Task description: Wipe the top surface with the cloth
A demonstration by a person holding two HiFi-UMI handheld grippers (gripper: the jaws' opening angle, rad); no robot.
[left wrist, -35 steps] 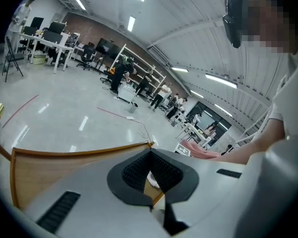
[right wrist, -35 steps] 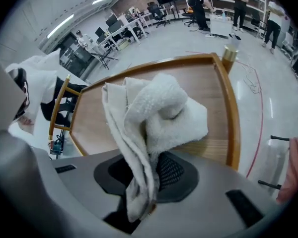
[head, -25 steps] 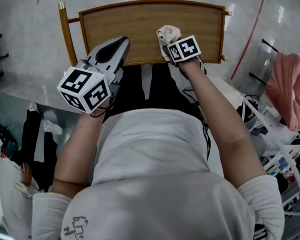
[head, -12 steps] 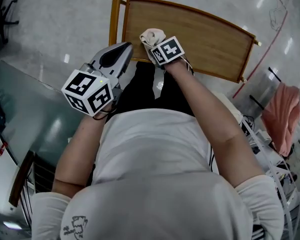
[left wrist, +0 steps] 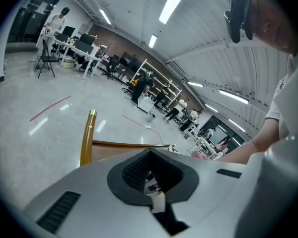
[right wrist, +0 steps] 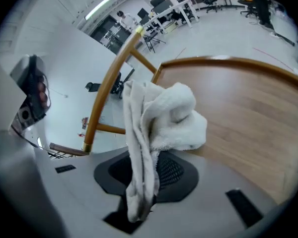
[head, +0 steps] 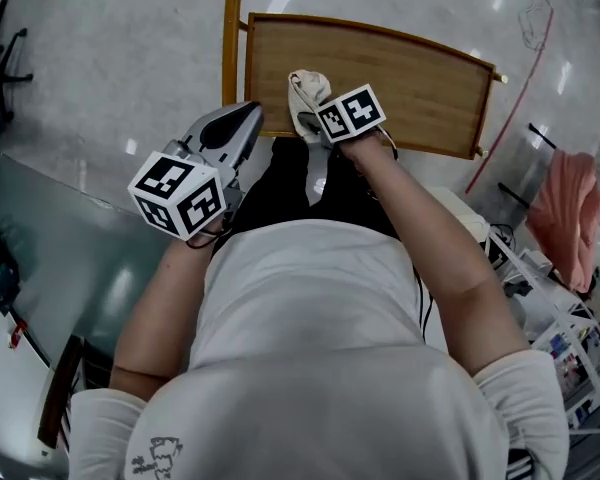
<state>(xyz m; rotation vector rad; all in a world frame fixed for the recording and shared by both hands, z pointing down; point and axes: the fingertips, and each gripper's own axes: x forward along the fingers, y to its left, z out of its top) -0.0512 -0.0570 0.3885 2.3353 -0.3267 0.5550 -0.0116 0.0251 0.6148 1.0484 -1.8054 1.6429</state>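
Observation:
A wooden table top with a raised rim lies in front of me, also seen in the right gripper view as the table top. My right gripper is shut on a bunched white cloth, which rests at the table's near left part; the cloth hangs out of the jaws. My left gripper is held off the table's near left corner, above the floor; its jaws stand together with nothing between them. The table's left post shows ahead of it.
A grey glossy floor surrounds the table. A pink cloth hangs on a rack at the right, with white shelving below it. A glass surface lies at my left. Desks, chairs and people stand far off.
The right gripper with the cloth has stayed over the table's near left part after moving there from the near middle. The left gripper has kept its place beside it.

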